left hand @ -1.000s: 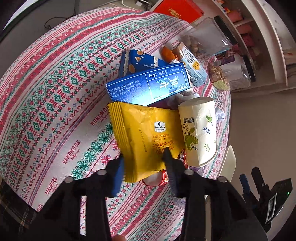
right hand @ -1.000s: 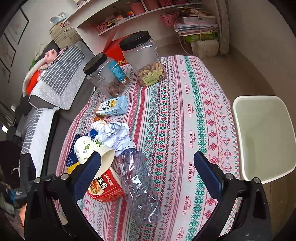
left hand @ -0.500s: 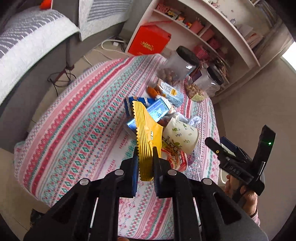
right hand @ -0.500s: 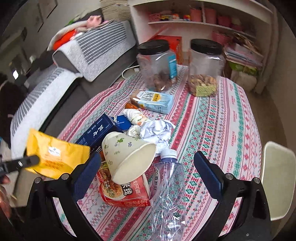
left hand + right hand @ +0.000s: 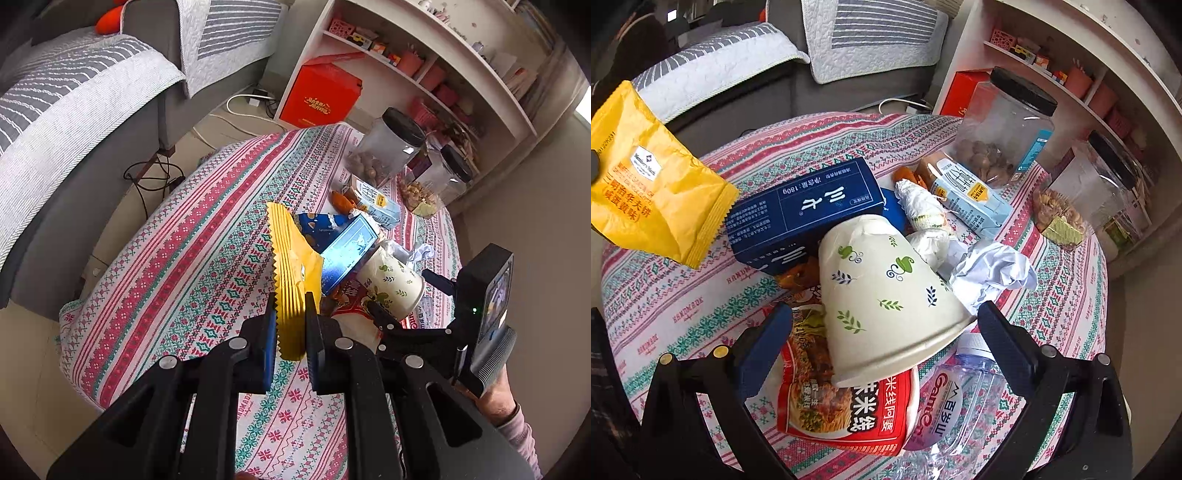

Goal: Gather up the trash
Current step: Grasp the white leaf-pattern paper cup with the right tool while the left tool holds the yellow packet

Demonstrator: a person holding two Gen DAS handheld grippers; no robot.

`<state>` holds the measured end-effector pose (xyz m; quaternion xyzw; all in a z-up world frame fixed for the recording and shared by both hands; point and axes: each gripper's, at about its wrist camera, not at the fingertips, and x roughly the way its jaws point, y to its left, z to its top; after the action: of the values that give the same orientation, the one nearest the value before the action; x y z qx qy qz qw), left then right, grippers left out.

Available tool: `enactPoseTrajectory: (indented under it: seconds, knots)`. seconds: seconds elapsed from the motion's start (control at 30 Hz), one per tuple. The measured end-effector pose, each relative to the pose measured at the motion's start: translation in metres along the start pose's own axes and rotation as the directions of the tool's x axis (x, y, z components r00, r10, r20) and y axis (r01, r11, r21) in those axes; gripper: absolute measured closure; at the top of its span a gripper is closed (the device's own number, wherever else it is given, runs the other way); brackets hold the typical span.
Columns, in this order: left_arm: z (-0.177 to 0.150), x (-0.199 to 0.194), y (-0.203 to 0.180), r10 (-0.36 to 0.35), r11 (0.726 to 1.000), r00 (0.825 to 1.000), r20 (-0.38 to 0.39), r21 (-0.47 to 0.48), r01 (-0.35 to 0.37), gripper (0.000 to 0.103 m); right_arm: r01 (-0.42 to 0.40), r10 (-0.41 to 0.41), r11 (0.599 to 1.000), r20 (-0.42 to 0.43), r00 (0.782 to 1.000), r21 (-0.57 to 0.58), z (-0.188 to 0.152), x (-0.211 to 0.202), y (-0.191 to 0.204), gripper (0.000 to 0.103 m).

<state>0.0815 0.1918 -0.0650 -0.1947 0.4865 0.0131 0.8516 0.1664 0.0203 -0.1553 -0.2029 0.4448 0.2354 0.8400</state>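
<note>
Leftmost: left tongs (image 5: 290, 325) clamped on the lower edge of a yellow snack packet (image 5: 290, 280), packet held clear above the tabletop (image 5: 207, 258); same packet hanging at far left in the right-wrist view (image 5: 653, 184). Next along, trash pile on the patterned cloth: dark blue box (image 5: 805, 210) lying flat, orange peel bits just beside its lower edge. Centre: paper cup (image 5: 886, 295) with leaf print tipped on its side, resting on a red noodle tub (image 5: 846, 406). Right tongs (image 5: 884, 332) straddling the cup's rim, jaws closing, pads not yet pressing on it. Right of cup: crumpled white paper (image 5: 993, 273), clear plastic bottle (image 5: 956, 402) lying flat, small milk carton (image 5: 971, 199) behind. Far right: two clear jars with black lids (image 5: 1008, 129), nuts inside, standing upright near the tabletop edge.
</note>
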Motion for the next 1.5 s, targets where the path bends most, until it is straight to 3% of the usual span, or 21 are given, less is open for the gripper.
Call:
enactPoseTrajectory:
  seconds: [0.03,0.07,0.13,0.17,0.3,0.77,1.2,1.27,1.3,1.5]
  knots:
    - [0.001,0.001,0.0,0.002,1.0,1.0,0.0,-0.001,-0.002,0.09,-0.04,0.041,0.999,-0.021,0.999,0.029,0.001,0.006,-0.004,0.032]
    - [0.002,0.002,0.001,0.003,1.0,1.0,0.0,-0.001,-0.003,0.09,-0.055,0.056,0.997,-0.021,0.998,0.061,0.002,0.008,-0.009,0.035]
    - [0.002,0.002,0.0,0.004,1.0,1.0,0.002,0.002,-0.004,0.09,-0.108,0.112,0.987,-0.033,0.993,0.116,0.004,0.012,-0.017,0.073]
    - [0.002,0.002,0.0,0.004,1.0,1.0,0.004,0.003,-0.004,0.09,-0.148,0.155,0.976,-0.037,0.987,0.159,0.004,0.013,-0.023,0.075]
    - [0.002,0.002,0.001,0.007,1.0,1.0,0.009,0.001,-0.007,0.09,-0.166,0.172,0.962,-0.009,0.985,0.217,0.003,0.008,-0.032,0.075]
    - [0.005,-0.009,0.005,0.009,1.0,0.998,0.059,-0.029,-0.007,0.09,-0.198,0.17,0.946,0.129,0.977,0.258,0.008,-0.042,-0.04,0.078]
    - [0.007,-0.011,-0.046,-0.046,0.999,0.991,0.123,0.033,0.042,0.09,-0.168,0.107,0.939,0.21,0.972,0.301,-0.008,-0.088,-0.071,0.081]
    - [0.007,-0.009,-0.059,-0.058,0.997,0.99,0.127,0.05,0.052,0.09,-0.164,0.097,0.935,0.218,0.971,0.314,-0.014,-0.095,-0.081,0.084]
    - [0.006,-0.007,-0.066,-0.063,0.997,0.99,0.129,0.059,0.056,0.09,-0.165,0.096,0.933,0.22,0.971,0.32,-0.017,-0.098,-0.086,0.09]
    - [0.001,0.002,-0.09,-0.073,0.993,0.99,0.119,0.106,0.06,0.09,-0.196,0.142,0.899,0.162,0.976,0.392,-0.039,-0.083,-0.111,0.09]
